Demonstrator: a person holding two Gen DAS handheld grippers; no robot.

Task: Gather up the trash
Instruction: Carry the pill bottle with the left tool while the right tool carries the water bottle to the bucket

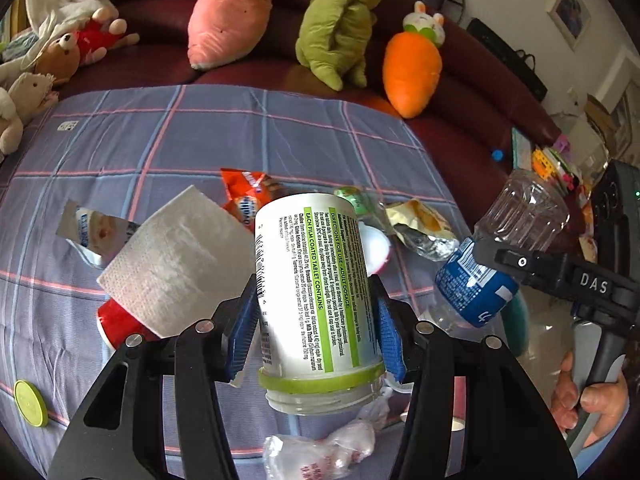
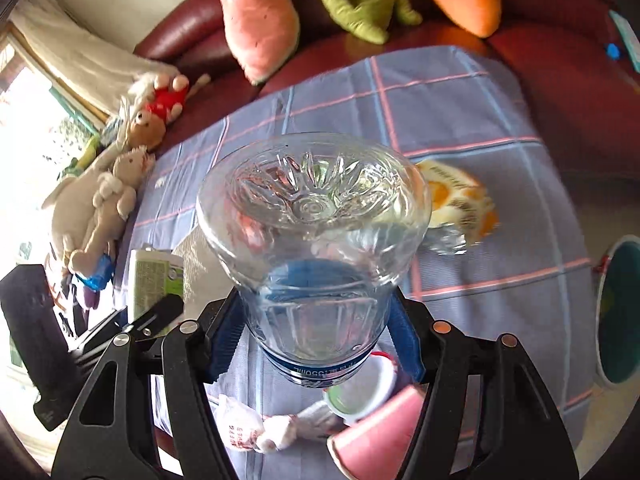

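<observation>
Above the desk: both grippers hang over a plaid-covered desk [image 1: 168, 136] strewn with litter.
Left gripper [image 1: 316, 316]: its blue-padded fingers [image 1: 242, 320] clamp a white supplement jar [image 1: 316, 280] with a green label, lidless mouth toward the camera.
Right gripper [image 2: 312, 344]: fingers [image 2: 224, 340] pressed on the sides of a clear water bottle [image 2: 312, 216] with a blue label, base pointing away; a hand [image 1: 588, 396] holds the handle.
Still on the desk: tissue sheet [image 1: 176, 256], orange snack wrapper [image 1: 248, 192], yellow foil wrapper [image 1: 424, 224], crumpled plastic bag [image 1: 320, 448], red can [image 1: 116, 320], green lid [image 1: 30, 404].
Near the right fingers: a pink cup [image 2: 380, 436] and a white cup [image 2: 360, 388], the latter perhaps a yoghurt pot.
Behind: maroon sofa [image 1: 160, 4] with plush toys.
</observation>
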